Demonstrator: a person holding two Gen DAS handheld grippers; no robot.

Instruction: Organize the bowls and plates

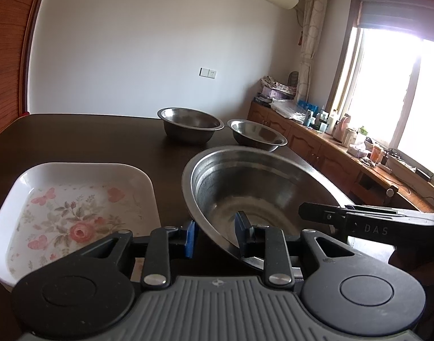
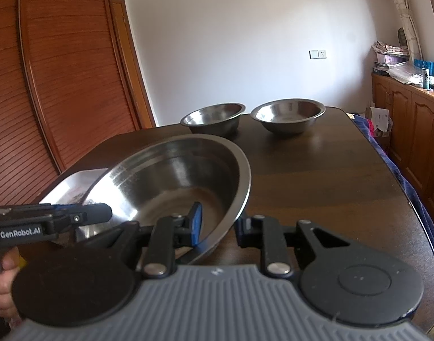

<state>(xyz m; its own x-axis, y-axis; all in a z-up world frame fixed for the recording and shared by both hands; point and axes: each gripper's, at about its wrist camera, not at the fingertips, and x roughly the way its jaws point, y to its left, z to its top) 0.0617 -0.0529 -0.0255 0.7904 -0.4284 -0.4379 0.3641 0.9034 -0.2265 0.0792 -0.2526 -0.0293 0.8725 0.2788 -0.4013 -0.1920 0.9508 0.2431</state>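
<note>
A large steel bowl [image 1: 245, 187] is held tilted above the dark table between both grippers. My left gripper [image 1: 217, 236] is shut on its left rim, one finger inside and one outside. My right gripper [image 2: 219, 224] is shut on its right rim in the same way; the large bowl [image 2: 177, 179] fills the middle of that view. A white floral square plate [image 1: 72, 207] lies on the table to the left. Two smaller steel bowls, one to the left [image 1: 189, 125] and one to the right [image 1: 256, 135], stand side by side at the far end, also showing in the right wrist view, left [image 2: 214, 118] and right [image 2: 288, 115].
The dark wooden table [image 2: 316, 176] has a rounded right edge. A wooden sideboard [image 1: 316, 147] with bottles and clutter runs under the window on the right. Wooden slatted doors [image 2: 60, 85] stand to the left.
</note>
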